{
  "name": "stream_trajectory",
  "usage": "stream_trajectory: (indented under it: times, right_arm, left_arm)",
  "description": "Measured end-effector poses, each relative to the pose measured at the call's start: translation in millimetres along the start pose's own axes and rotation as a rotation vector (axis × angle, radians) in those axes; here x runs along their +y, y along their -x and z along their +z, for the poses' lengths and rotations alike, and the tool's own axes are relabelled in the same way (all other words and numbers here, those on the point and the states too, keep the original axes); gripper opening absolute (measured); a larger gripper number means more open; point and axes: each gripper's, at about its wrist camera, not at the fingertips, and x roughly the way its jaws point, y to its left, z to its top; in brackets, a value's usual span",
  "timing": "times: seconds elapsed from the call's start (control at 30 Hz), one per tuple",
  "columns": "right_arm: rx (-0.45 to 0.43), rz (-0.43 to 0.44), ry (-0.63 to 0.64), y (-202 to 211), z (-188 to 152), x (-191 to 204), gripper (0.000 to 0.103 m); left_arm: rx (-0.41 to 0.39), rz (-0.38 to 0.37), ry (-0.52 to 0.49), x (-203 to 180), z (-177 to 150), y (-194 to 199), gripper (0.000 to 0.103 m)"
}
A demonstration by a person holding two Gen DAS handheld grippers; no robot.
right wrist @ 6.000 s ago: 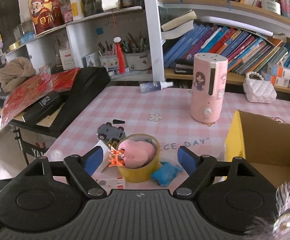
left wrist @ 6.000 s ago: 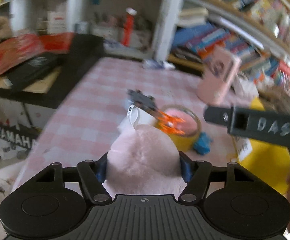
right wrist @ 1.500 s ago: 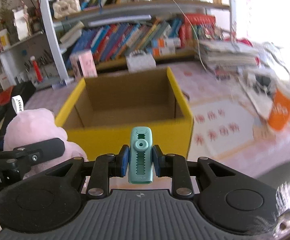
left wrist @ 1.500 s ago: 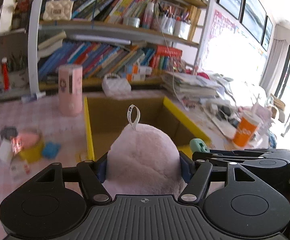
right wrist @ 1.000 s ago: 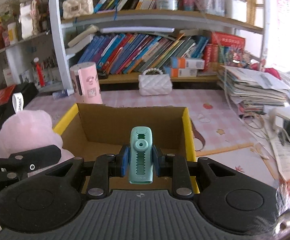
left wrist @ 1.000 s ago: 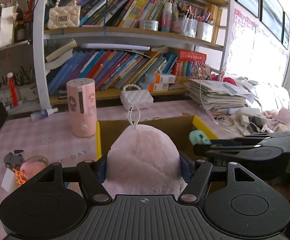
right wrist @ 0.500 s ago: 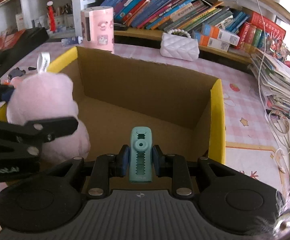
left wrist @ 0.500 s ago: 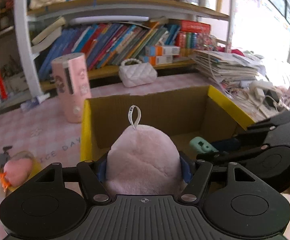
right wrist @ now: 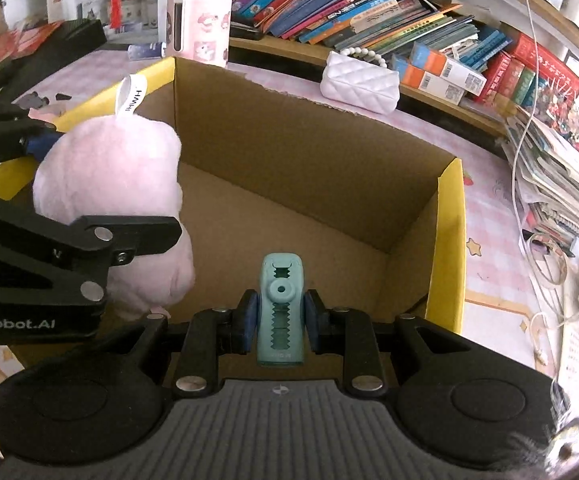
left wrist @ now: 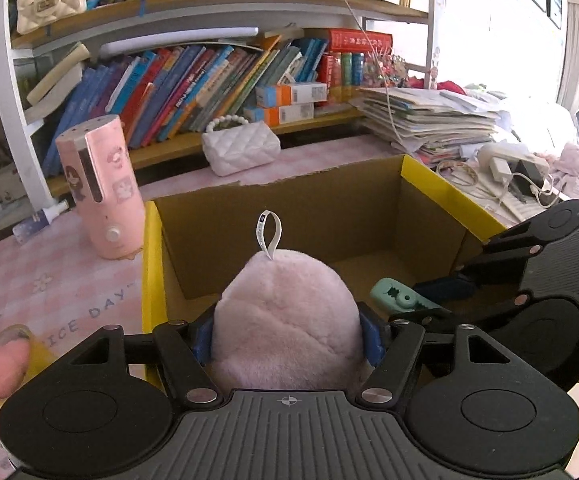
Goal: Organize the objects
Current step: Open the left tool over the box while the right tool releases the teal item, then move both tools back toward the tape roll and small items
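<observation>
My left gripper (left wrist: 287, 334) is shut on a pink plush toy (left wrist: 285, 320) with a white loop tag, held over the near left part of an open yellow cardboard box (left wrist: 151, 248). The toy also shows in the right wrist view (right wrist: 109, 184), above the box's left side. My right gripper (right wrist: 279, 316) is shut on a teal clip-like object (right wrist: 281, 308), held above the box's (right wrist: 447, 240) near edge. That object and the right gripper show at the right of the left wrist view (left wrist: 399, 298). The box floor looks bare.
A pink cylinder device (left wrist: 99, 188) and a white quilted purse (left wrist: 241, 148) stand behind the box. A yellow tape roll with a pink item (left wrist: 5, 360) lies at the left. Bookshelves run along the back. Paper stacks and cables (left wrist: 441, 120) lie at the right.
Both grippers have moved forward and lower toward the box. The plush and the teal object now hang over the box opening, closer together. Both grips are unchanged.
</observation>
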Motion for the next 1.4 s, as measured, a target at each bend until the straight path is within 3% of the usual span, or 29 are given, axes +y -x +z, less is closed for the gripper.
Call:
stream_trajectory:
  times: [0.23, 0.33, 0.4, 0.57, 0.73, 0.9, 1.17, 1.4]
  right_arm:
    - [-0.003, 0.000, 0.010, -0.4, -0.5, -0.9, 0.023]
    - [-0.034, 0.011, -0.014, 3.7, -1.2, -2.0, 0.034]
    - [-0.059, 0.018, -0.024, 9.2, -0.7, -0.7, 0.045]
    - [-0.148, 0.000, -0.077, 33.5, 5.8, 1.2, 0.048]
    - [-0.218, -0.054, -0.170, 64.0, 3.9, 5.1, 0.049]
    - [-0.277, -0.141, -0.269, 98.7, -11.0, 16.6, 0.057]
    - [-0.249, -0.210, -0.376, 123.6, -46.8, 56.2, 0.059]
    - [-0.159, -0.194, -0.419, 125.7, -75.6, 104.1, 0.060]
  left_arm:
    - [-0.004, 0.015, 0.027, 0.9, -0.6, 1.9, 0.073]
    - [-0.044, 0.017, 0.029, 0.9, -0.2, 12.6, 0.076]
    - [-0.093, 0.028, 0.028, 0.0, 1.9, 24.9, 0.087]
    - [-0.193, 0.023, 0.059, 1.8, 4.4, 59.3, 0.088]
    - [-0.249, 0.025, 0.102, 8.1, -3.8, 94.7, 0.088]
    - [-0.286, 0.027, 0.147, 18.4, -23.3, 121.7, 0.093]
    - [-0.221, 0.021, 0.163, 32.3, -64.2, 142.2, 0.093]
    - [-0.129, 0.032, 0.177, 46.1, -104.3, 159.9, 0.093]
